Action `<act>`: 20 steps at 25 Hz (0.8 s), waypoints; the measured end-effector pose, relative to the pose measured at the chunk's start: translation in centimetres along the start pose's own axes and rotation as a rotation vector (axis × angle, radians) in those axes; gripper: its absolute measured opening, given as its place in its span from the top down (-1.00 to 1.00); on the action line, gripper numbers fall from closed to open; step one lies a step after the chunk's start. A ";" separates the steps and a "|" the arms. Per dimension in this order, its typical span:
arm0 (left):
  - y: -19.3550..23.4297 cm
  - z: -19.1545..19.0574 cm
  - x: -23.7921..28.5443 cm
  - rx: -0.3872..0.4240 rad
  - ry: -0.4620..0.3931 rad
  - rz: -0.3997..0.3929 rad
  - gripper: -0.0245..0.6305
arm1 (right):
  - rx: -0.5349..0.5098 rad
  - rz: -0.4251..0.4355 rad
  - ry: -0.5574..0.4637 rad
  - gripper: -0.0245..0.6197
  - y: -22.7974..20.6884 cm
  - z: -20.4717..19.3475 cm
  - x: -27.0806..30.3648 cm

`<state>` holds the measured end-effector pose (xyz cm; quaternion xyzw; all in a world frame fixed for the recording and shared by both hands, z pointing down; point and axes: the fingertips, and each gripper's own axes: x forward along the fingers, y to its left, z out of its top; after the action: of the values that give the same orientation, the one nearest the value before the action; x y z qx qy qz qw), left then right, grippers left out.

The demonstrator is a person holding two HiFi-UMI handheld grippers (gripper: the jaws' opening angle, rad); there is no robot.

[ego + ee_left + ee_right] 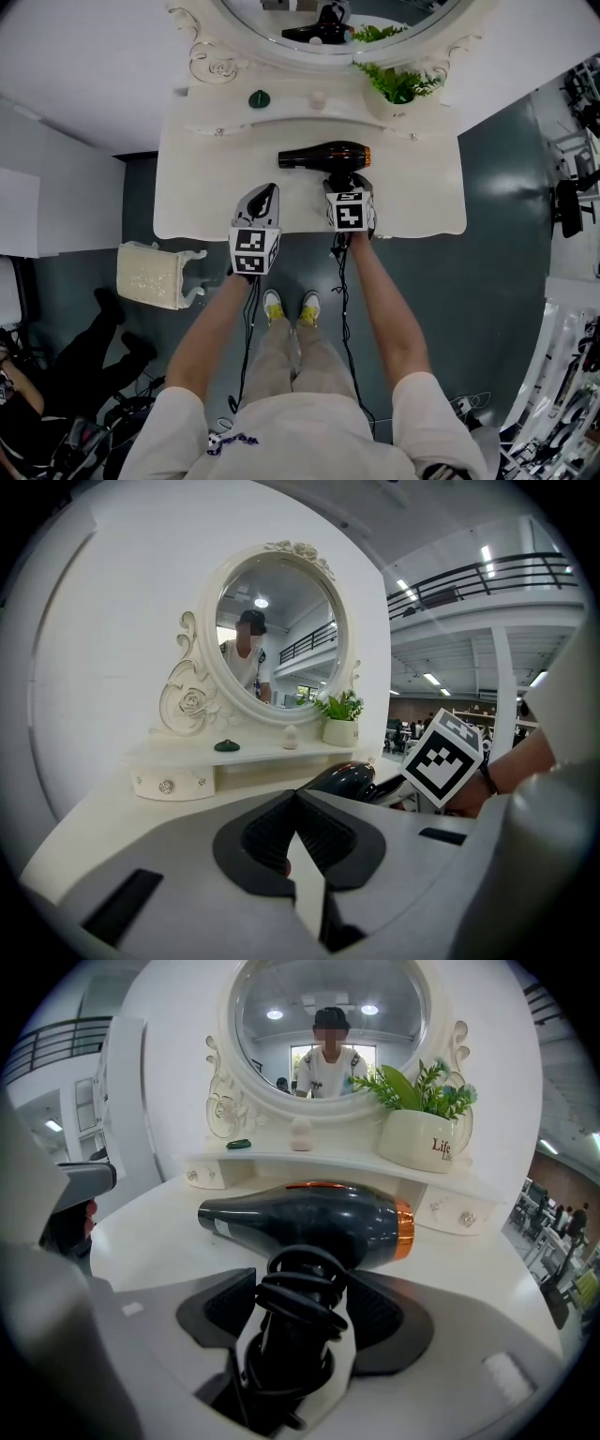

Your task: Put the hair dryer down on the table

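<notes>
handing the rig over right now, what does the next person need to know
Left gripper: jaws shut, empty, at the table's front edge, left of the dryer.
Right gripper: shut on the hair dryer, gripping its cord-wrapped handle.
Hair dryer: on its side, low over the white table, nozzle pointing left, in front of the mirror shelf. Can't tell whether it rests on the top.
Done: dryer is over the table.
Left: settle it on the top if needed, open the right jaws, draw back.
</notes>
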<state>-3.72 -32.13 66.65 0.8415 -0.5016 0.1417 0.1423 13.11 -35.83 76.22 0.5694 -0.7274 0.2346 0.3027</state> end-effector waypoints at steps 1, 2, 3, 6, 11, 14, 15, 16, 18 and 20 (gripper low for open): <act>-0.2 0.1 0.0 0.002 -0.001 -0.002 0.90 | -0.003 -0.004 0.000 -0.05 -0.1 0.0 -0.1; -0.3 0.1 0.0 0.002 -0.002 -0.004 0.90 | -0.004 -0.008 0.001 -0.05 -0.2 0.0 -0.2; -0.5 0.1 0.0 0.002 -0.003 -0.004 0.90 | -0.004 -0.010 0.001 -0.05 -0.3 -0.1 -0.3; -0.5 0.1 -0.1 0.000 -0.005 -0.002 0.90 | -0.004 -0.010 0.001 -0.06 -0.3 -0.1 -0.2; -0.9 0.4 -0.3 0.006 -0.006 -0.013 0.90 | -0.004 -0.029 -0.024 -0.06 -0.4 0.4 -0.8; -1.6 0.8 -0.8 0.008 -0.018 -0.031 0.90 | -0.012 -0.041 -0.065 -0.06 -0.3 1.1 -1.7; -1.9 0.8 -0.9 0.010 -0.023 -0.036 0.90 | -0.016 -0.040 -0.071 -0.06 -0.3 1.1 -1.9; -2.2 0.8 -1.1 0.012 -0.026 -0.040 0.90 | -0.019 -0.039 -0.074 -0.06 -0.2 1.1 -2.1; -2.7 0.7 -1.4 0.018 -0.027 -0.044 0.90 | -0.021 -0.036 -0.080 -0.06 0.0 1.0 -2.8; -3.0 0.9 -1.9 0.021 -0.027 -0.045 0.90 | -0.016 -0.035 -0.094 -0.06 0.4 1.0 -3.8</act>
<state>-1.87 -29.53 64.83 0.8559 -0.4828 0.1322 0.1296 13.21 -33.85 72.81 0.5900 -0.7326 0.1963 0.2771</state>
